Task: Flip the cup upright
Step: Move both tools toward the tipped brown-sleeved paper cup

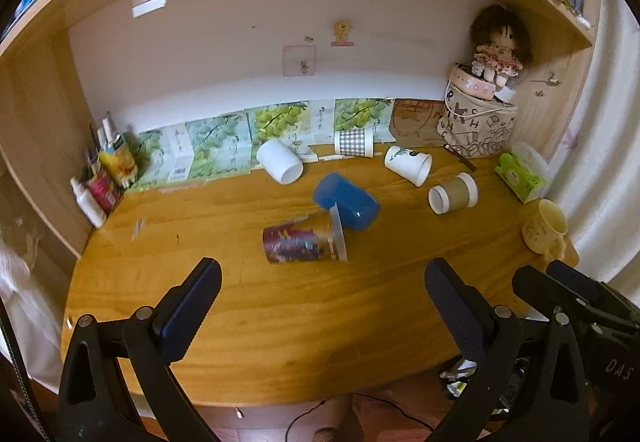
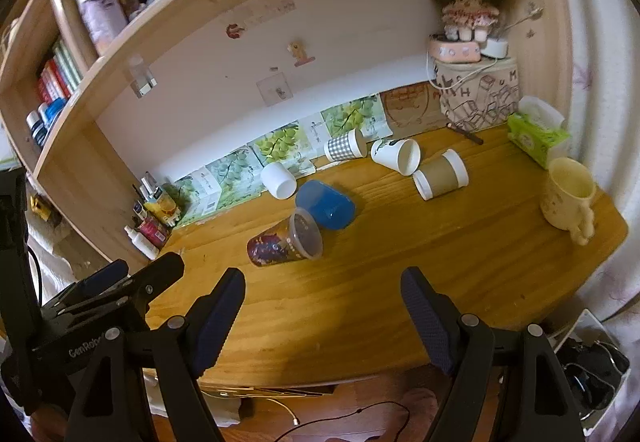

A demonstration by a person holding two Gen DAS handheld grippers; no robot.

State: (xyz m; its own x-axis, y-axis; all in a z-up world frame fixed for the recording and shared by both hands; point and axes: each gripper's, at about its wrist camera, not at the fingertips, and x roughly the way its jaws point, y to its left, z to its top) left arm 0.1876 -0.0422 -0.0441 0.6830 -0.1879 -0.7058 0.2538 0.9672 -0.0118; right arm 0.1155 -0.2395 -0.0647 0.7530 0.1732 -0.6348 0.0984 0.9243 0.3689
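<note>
Grippers: left gripper (image 1: 322, 284) and right gripper (image 2: 323, 292) both spread wide, holding nothing, low over desk (image 1: 280, 322) near edge. Beyond them, patterned clear cup (image 1: 304, 240) lies on its side, touching blue cup (image 1: 346, 200). Paper cups farther back.

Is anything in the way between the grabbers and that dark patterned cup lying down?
Nothing visible. Only bare wooden desk lies between both open grippers, left and right, and the dark patterned cup. The blue cup lies on its side just behind it, near its rim, on the far side.
</note>
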